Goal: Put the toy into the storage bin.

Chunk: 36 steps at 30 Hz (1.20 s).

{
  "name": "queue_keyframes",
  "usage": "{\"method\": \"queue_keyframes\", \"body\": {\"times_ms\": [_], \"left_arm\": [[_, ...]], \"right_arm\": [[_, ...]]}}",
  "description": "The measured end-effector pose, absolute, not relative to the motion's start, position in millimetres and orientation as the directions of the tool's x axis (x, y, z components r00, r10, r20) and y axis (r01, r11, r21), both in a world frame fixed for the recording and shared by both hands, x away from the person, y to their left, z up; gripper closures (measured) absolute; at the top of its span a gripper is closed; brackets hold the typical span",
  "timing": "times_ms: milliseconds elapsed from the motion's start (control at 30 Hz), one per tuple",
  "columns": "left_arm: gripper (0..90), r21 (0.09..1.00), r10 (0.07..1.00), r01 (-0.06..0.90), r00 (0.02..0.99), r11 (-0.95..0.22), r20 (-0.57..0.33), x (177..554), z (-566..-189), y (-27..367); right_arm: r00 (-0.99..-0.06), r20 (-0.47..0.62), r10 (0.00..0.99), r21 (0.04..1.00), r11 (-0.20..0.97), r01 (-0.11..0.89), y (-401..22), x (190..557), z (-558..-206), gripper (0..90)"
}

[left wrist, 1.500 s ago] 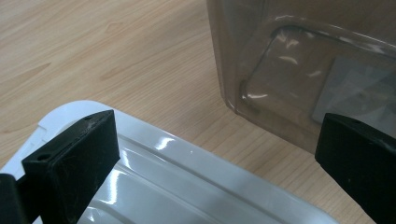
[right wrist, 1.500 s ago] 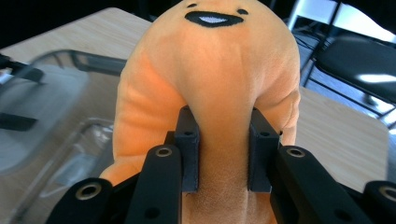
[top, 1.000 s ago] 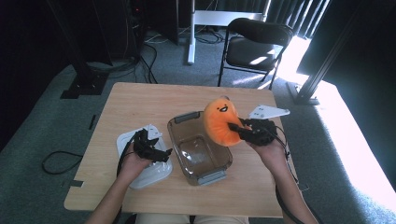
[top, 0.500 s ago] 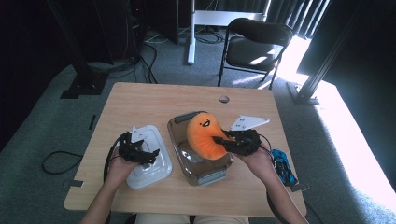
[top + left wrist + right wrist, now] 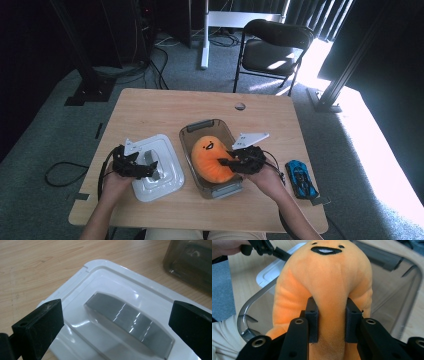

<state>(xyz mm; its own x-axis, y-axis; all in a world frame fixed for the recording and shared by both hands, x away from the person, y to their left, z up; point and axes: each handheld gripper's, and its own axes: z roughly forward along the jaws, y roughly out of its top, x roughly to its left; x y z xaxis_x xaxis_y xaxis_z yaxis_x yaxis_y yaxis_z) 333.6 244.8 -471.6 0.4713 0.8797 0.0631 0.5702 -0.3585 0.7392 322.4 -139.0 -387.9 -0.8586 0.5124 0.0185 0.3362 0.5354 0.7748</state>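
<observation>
An orange plush toy (image 5: 211,159) with a black smiling face lies inside the clear grey plastic bin (image 5: 190,130) at the table's middle. My right gripper (image 5: 223,162) is shut on the plush toy (image 5: 329,277), its black pads (image 5: 312,317) pinching a fold of the fabric from the bin's right side. The bin's white lid (image 5: 162,147) with a grey handle lies flat on the table to the left of the bin. My left gripper (image 5: 150,168) hovers over the lid (image 5: 105,277), open, its jaws standing wide on either side of the grey handle (image 5: 130,320).
A blue toy car (image 5: 301,179) lies near the table's right edge, beside my right forearm. A round cable hole (image 5: 240,106) sits in the tabletop behind the bin. A black folding chair (image 5: 272,50) stands beyond the table's far edge.
My right gripper has carried the plush toy down from above the bin into it. My left gripper has shifted towards the near side of the lid.
</observation>
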Motion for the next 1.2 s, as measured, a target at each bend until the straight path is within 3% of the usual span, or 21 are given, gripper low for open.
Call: {"method": "queue_keyframes", "body": {"times_ms": [600, 1200], "left_arm": [[0.3, 0.731, 0.906, 0.602, 0.421, -0.320, 0.050, 330, -479, 267], [0.3, 0.735, 0.920, 0.616, 0.391, -0.285, 0.029, 326, -484, 282]], "right_arm": [[-0.865, 0.062, 0.499, 0.696, 0.600, 0.396, -128, 334, -405, 68.1], [-0.878, 0.018, 0.478, 0.632, 0.675, 0.380, -113, 335, -408, 52.8]]}}
